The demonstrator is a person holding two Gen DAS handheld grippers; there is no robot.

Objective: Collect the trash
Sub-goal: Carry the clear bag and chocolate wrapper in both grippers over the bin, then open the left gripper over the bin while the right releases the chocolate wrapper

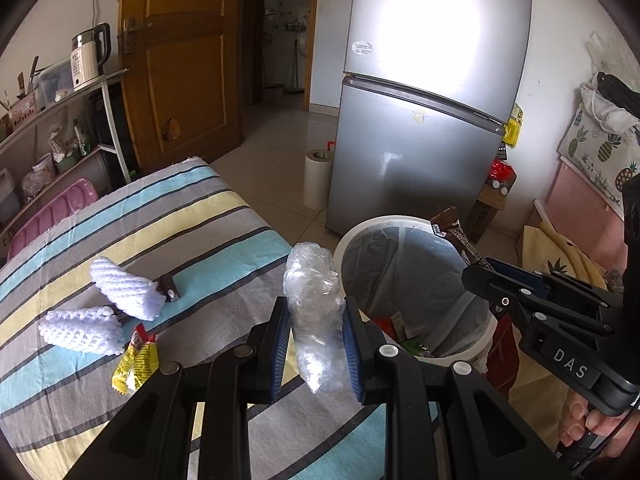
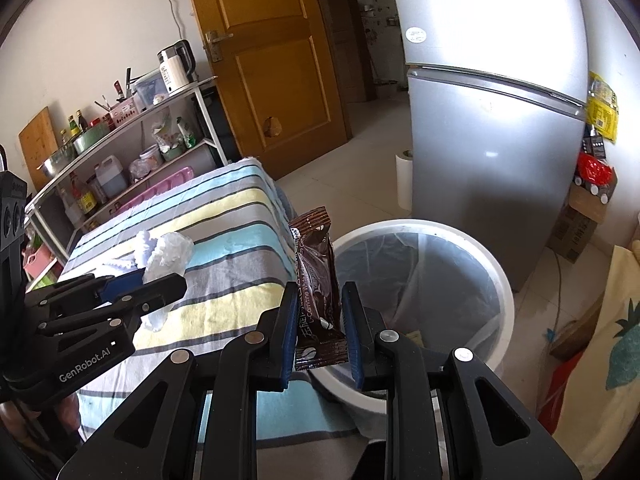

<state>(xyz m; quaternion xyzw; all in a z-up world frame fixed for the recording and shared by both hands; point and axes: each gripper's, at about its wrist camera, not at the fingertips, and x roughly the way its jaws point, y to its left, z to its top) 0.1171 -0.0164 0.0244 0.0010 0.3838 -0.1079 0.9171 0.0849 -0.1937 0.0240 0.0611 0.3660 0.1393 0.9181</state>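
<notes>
Both views are bright with daylight. A strong white glare blows out the upper door of the fridge point(image 1: 436, 32), hiding its surface in both views. Fisheye distortion bends the door point(image 2: 264, 60) and shelf point(image 2: 120, 136), and dark vignetting rings the corners. Focus is sharp; shadows are soft.

Left gripper point(image 1: 316, 344) clamped shut, right gripper point(image 2: 320, 332) clamped shut, both angled downward, side by side

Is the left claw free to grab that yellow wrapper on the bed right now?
Probably not yet. The left claw is shut on a crumpled clear plastic wrap, so it has no room for the yellow wrapper. Nothing covers the wrapper; the claw would need to drop its load first.
</notes>
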